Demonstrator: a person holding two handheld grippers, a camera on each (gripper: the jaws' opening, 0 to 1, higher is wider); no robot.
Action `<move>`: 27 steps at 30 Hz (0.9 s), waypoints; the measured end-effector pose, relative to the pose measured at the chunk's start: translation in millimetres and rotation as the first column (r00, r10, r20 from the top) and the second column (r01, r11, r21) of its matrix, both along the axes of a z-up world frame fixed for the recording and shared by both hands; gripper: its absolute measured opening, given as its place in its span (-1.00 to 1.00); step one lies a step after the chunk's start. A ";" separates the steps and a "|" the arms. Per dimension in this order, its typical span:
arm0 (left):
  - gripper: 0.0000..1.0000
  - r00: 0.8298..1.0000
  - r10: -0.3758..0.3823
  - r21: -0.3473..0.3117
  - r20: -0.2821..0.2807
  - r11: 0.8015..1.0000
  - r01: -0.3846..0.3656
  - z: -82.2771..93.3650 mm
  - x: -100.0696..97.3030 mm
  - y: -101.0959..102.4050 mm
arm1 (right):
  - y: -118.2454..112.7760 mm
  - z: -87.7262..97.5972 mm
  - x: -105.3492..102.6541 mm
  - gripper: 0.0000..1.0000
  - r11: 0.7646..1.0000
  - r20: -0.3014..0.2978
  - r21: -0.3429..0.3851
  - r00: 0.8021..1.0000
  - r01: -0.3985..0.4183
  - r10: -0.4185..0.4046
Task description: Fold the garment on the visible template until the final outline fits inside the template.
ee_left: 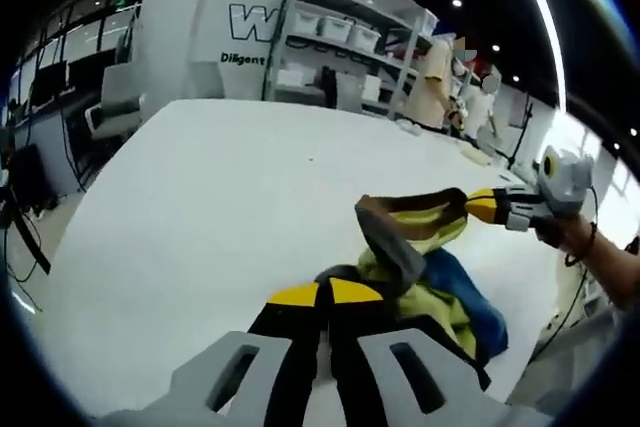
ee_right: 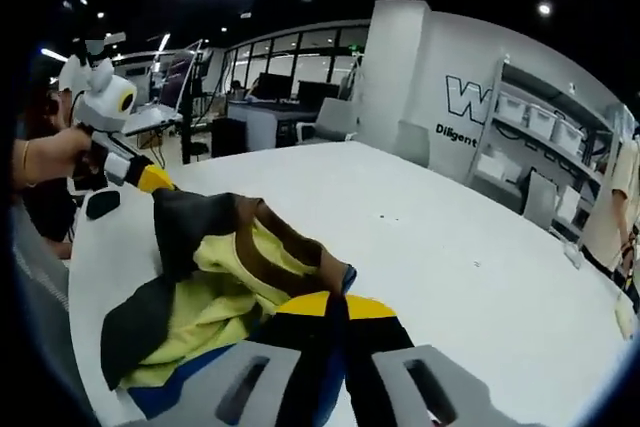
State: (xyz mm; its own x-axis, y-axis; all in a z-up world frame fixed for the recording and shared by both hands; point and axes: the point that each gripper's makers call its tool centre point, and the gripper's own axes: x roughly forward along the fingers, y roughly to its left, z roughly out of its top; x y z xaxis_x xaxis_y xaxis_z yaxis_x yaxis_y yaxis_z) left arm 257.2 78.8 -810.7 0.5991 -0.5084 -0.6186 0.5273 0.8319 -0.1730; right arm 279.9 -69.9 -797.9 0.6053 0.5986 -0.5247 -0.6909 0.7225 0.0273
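A crumpled garment in yellow, blue and dark grey lies bunched on the white table. My left gripper is shut on its near edge, yellow tips pressed together. From the right, my right gripper holds a dark flap lifted off the table. In the right gripper view the same garment spreads leftward from my right gripper, which is shut on the cloth. The left gripper pinches the garment's far dark corner there.
The table stretches wide and bare beyond the garment. Shelving with white bins and people stand behind its far edge. A hand holds the left gripper. Office chairs and desks sit farther back.
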 end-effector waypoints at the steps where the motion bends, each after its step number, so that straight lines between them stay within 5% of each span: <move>1: -1.00 1.000 0.001 0.006 -0.003 1.000 -0.001 -2.3 0.8 0.0 | -0.8 -1.8 0.6 -1.00 1.000 -0.001 -0.006 1.000 -0.003 0.003; 7: -1.00 0.998 -0.015 -0.003 -0.063 1.000 0.015 -21.7 -0.7 -3.3 | -8.6 -16.9 5.7 -1.00 0.998 0.002 -0.053 1.000 -0.018 0.018; 12: -1.00 0.999 0.046 -0.017 -0.024 0.999 -0.046 -6.3 6.8 12.6 | -14.7 -14.3 11.9 -1.00 0.998 0.017 -0.062 1.000 -0.001 0.002; 15: -1.00 0.995 0.092 -0.040 0.032 0.995 -0.090 11.1 11.2 23.3 | -24.1 0.5 18.3 -1.00 0.996 0.076 -0.080 0.996 0.044 -0.038; 16: -1.00 0.987 0.155 -0.111 0.046 0.983 -0.149 29.1 18.9 31.9 | -24.0 17.0 24.8 -1.00 0.994 0.130 -0.087 0.990 0.065 -0.053; 19: -1.00 0.978 0.199 -0.119 0.065 0.974 -0.190 42.0 29.8 41.6 | -26.6 42.5 42.8 -1.00 0.990 0.200 -0.091 0.976 0.104 -0.084; 27: -1.00 0.952 0.305 -0.132 0.041 0.946 -0.297 60.6 76.9 82.6 | -25.4 74.8 101.2 -1.00 0.982 0.248 -0.154 0.966 0.114 -0.073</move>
